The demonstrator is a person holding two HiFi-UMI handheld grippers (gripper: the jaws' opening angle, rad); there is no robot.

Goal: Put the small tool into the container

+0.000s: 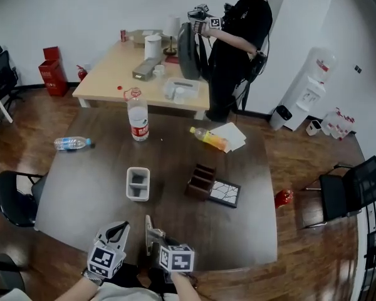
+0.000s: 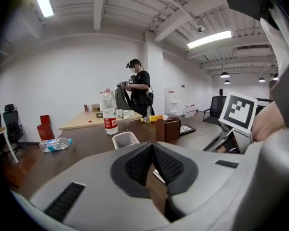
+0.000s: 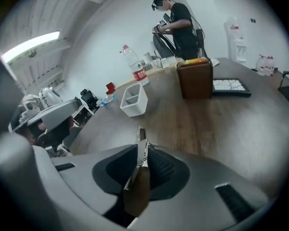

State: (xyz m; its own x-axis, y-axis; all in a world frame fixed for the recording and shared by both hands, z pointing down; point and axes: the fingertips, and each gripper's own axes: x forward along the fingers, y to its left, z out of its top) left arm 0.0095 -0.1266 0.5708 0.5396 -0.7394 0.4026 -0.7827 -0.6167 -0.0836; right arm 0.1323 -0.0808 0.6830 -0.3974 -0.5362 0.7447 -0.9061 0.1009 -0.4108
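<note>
The white open container (image 1: 138, 184) stands near the middle of the dark table (image 1: 81, 187); it also shows in the left gripper view (image 2: 125, 138) and the right gripper view (image 3: 134, 100). Both grippers hover at the table's front edge. My right gripper (image 1: 151, 232) (image 3: 142, 146) is shut on the small tool (image 3: 140, 137), a thin metal blade with a brown handle that sticks out past the pads toward the container. My left gripper (image 1: 118, 231) (image 2: 152, 147) sits just left of it. Its pads meet at the tips, with nothing clearly held.
A brown divided box (image 1: 202, 179) and a tiled tray (image 1: 227, 193) sit right of the container. An upright water bottle (image 1: 138, 119), a yellow bottle (image 1: 208, 138) on paper and a lying bottle (image 1: 71, 143) are farther back. A person (image 1: 238, 42) stands by the wooden table behind.
</note>
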